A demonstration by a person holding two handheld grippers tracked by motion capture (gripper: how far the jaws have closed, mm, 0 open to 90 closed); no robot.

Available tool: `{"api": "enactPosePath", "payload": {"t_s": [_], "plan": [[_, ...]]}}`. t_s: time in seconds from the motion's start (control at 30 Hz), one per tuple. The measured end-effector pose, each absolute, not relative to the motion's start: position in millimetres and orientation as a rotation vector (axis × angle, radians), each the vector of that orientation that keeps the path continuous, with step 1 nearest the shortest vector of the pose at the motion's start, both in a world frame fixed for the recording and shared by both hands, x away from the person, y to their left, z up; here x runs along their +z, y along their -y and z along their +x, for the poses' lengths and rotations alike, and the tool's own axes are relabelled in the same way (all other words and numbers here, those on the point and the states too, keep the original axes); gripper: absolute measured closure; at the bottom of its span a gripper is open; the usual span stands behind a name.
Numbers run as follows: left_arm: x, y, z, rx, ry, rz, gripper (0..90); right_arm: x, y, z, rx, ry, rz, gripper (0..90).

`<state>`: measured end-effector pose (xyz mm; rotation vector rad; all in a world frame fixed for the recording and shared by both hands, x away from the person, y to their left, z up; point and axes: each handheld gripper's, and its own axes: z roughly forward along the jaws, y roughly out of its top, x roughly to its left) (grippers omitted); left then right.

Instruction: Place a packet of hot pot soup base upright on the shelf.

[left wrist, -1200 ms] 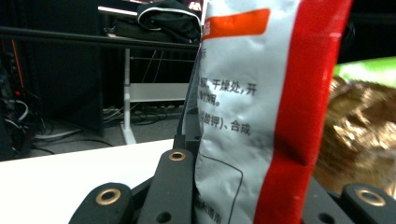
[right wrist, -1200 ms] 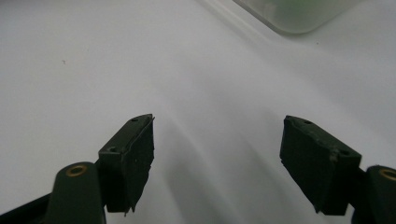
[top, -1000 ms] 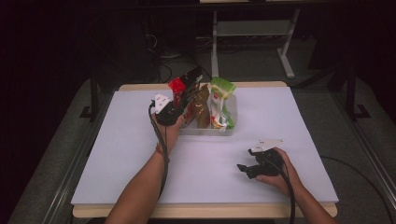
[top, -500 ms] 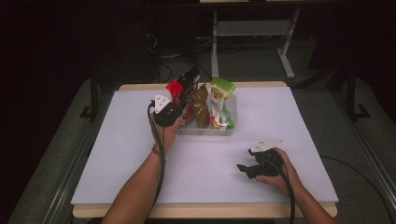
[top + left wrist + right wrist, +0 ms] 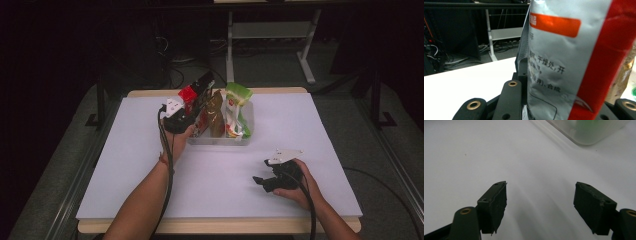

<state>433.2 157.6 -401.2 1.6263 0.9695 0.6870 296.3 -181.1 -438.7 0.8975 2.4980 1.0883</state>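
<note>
While low on table [image 5: 125, 150], right tool [image 5: 260, 181] level.

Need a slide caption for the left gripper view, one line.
Left gripper at a red-and-silver foil snack pouch between its jaws, which have just been opening, above the white table.

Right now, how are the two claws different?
The left claw is up at the clear bin with a red and silver snack bag between its jaws, which have just been opening a little; the right claw is wide open with nothing in it. The left one is raised, and the right one sits low over the white table. Both are black and hand-held.
</note>
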Motion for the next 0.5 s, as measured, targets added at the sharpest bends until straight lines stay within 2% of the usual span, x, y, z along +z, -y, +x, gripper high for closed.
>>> {"api": "enactPosePath", "payload": {"t_s": [0.5], "plan": [[-386.4,-159.1,427.6,0.690,-0.934,1.654,66.6,-433.4,183.7,293.5,1.100,-2.436,0.886,26.7]]}}
